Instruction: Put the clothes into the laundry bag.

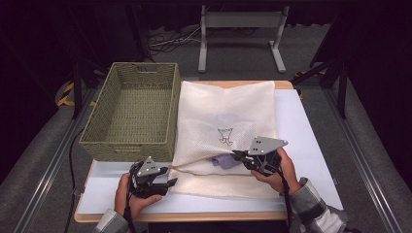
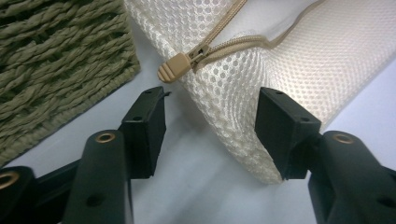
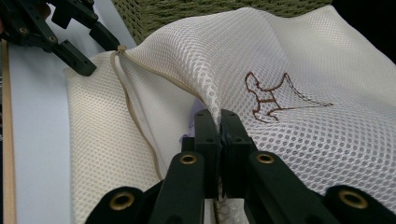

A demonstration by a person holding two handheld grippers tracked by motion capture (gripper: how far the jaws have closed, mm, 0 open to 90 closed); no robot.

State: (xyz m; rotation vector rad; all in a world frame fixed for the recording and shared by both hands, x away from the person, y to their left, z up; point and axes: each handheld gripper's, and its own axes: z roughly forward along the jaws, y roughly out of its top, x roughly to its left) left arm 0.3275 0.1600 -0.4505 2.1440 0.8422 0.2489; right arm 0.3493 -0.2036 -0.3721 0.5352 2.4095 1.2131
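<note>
A cream mesh laundry bag [image 1: 228,111] lies flat on the white table, its zipper partly undone along the near edge. My right gripper [image 1: 236,155] is shut on the upper lip of the bag's mouth [image 3: 210,100] and lifts it a little. A lilac cloth [image 1: 224,160] shows inside the mouth. My left gripper [image 1: 169,182] is open at the bag's near left corner. In the left gripper view its jaws [image 2: 212,123] stand on either side of that corner [image 2: 233,116], just short of the tan zipper pull [image 2: 175,69].
A woven olive basket [image 1: 131,111] stands on the table's left, close against the bag. Bare white tabletop [image 1: 306,145] lies right of the bag. A brown embroidered motif [image 1: 226,136] marks the bag's top. A metal stand [image 1: 240,34] is on the floor beyond.
</note>
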